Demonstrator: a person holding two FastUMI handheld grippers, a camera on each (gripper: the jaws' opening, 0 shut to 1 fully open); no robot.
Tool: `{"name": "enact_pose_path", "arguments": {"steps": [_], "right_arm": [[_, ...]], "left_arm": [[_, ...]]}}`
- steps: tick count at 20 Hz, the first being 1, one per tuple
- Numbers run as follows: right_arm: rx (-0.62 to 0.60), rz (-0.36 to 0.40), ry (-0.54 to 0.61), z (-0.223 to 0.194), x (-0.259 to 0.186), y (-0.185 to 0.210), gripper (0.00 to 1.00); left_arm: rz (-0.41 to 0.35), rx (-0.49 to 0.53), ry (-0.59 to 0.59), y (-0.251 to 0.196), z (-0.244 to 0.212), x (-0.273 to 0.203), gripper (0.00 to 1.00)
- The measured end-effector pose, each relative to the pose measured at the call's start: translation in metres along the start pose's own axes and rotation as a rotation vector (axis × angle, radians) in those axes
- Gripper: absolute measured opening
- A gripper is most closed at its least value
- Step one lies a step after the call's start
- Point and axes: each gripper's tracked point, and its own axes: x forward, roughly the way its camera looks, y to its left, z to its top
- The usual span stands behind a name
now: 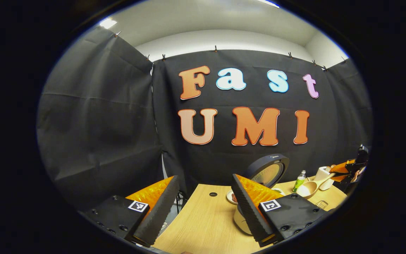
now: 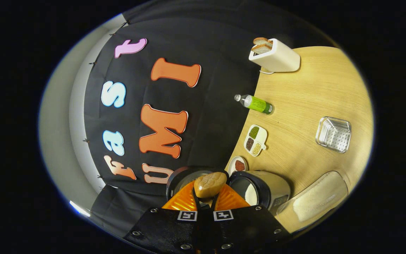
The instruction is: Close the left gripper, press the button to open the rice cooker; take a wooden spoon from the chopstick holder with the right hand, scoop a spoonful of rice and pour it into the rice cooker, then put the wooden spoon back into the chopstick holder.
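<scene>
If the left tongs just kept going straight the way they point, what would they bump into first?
Probably the rice cooker: its raised lid stands just beyond the open left tongs, slightly to one side. Dead centre shows bare table, then the black cloth wall. Depth is uncertain.

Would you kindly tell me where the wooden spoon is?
In the right gripper view, the wooden spoon is clamped in the right hand-held gripper, beside the open rice cooker.
</scene>
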Motion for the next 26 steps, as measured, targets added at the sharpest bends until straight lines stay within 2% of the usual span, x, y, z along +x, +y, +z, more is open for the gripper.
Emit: {"name": "enact_pose_path", "arguments": {"steps": [4, 12, 26], "right_arm": [[-0.076, -0.012, 0.002, -0.007, 0.027, 0.014, 0.02], [-0.249, -0.024, -0.057, -0.005, 0.050, 0.038, 0.03], [-0.382, -0.023, -0.063, -0.014, 0.064, 0.052, 0.02]], "left_arm": [[0.021, -0.004, 0.004, 0.014, -0.003, 0.005, 0.99], [0.040, -0.008, 0.015, 0.030, -0.008, 0.015, 0.99], [0.069, -0.014, 0.028, 0.046, -0.017, 0.019, 0.99]]}}
